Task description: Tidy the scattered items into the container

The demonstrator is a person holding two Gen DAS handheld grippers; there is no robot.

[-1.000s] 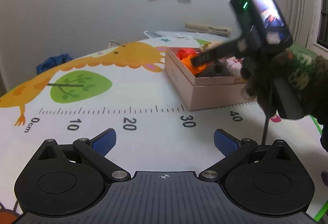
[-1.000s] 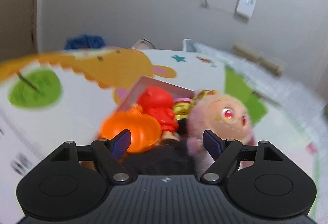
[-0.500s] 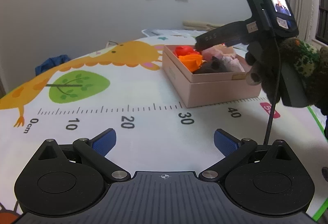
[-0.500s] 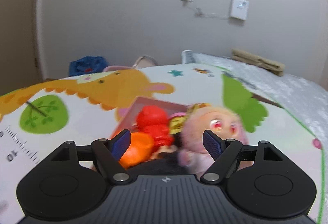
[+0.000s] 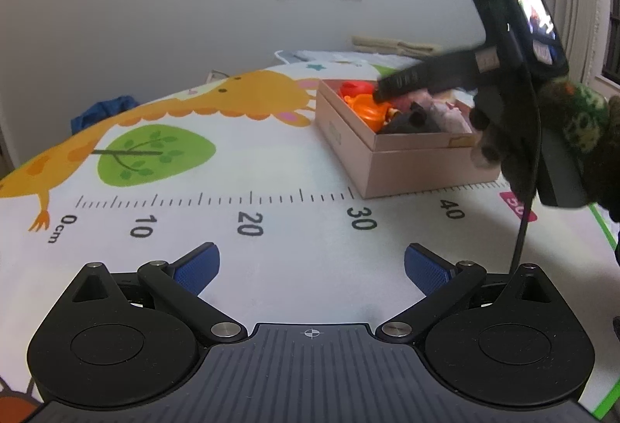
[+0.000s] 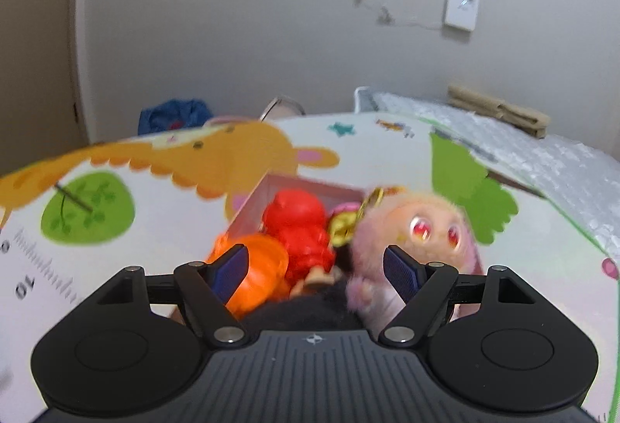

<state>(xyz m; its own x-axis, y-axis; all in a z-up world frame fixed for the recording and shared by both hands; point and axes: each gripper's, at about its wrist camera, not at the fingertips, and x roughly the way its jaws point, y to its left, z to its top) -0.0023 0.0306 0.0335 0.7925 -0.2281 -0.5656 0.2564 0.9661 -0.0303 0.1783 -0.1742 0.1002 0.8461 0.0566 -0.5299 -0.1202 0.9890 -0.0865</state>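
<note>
Right gripper [image 6: 314, 270] wide open, empty, over toy-filled box [image 5: 403, 167]; left gripper [image 5: 312, 270] open, empty, well short of it.

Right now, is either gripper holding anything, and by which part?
Nothing is held. The left gripper is open above the bare mat. The right gripper is open over the box of toys, with nothing between its fingers.

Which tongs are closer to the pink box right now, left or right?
Right. The right tongs reach over the pink box, above the toys inside. The left tongs sit open, well back on the play mat, apart from it.
</note>
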